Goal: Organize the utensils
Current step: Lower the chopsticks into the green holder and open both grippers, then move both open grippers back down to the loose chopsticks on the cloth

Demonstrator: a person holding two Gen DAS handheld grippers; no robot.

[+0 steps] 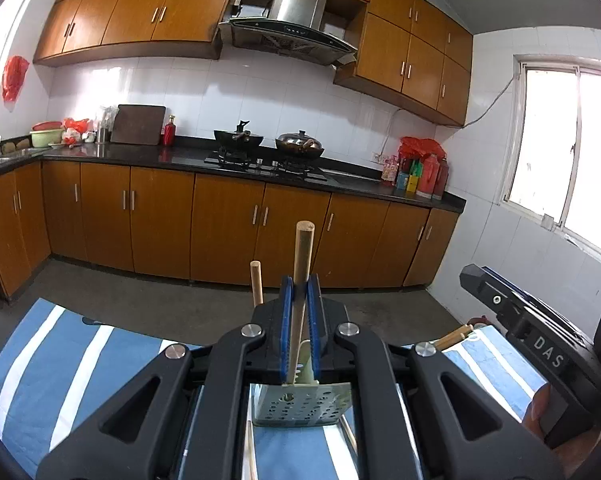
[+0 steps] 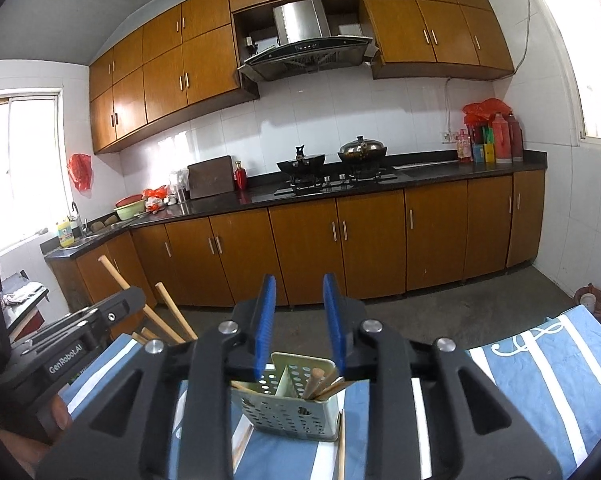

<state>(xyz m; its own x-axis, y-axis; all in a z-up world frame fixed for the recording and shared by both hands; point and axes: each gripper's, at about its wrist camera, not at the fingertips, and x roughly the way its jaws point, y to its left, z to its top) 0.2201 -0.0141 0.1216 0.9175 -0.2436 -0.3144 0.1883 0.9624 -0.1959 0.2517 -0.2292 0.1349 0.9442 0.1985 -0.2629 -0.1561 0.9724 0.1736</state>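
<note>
A: Left tongs (image 1: 299,292) clamped on a round pale wooden stick (image 1: 303,256); keep it upright and lower it straight into the perforated pale-green plastic utensil caddy (image 2: 296,404) on the blue-and-white striped cloth (image 2: 540,376).

B: Right tongs (image 2: 299,316) apart, empty, above the caddy. Stick's lower end hidden; bench under the cloth unseen.

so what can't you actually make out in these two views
- Left wrist view: the lower end of the wooden stick held in the left gripper is hidden behind the gripper body; whether it sits inside the perforated holder is unclear.
- Right wrist view: the holder's compartment bottoms are hidden by its walls and the right gripper.
- Both views: loose sticks on the striped cloth are cut off by the bottom edge.
</note>
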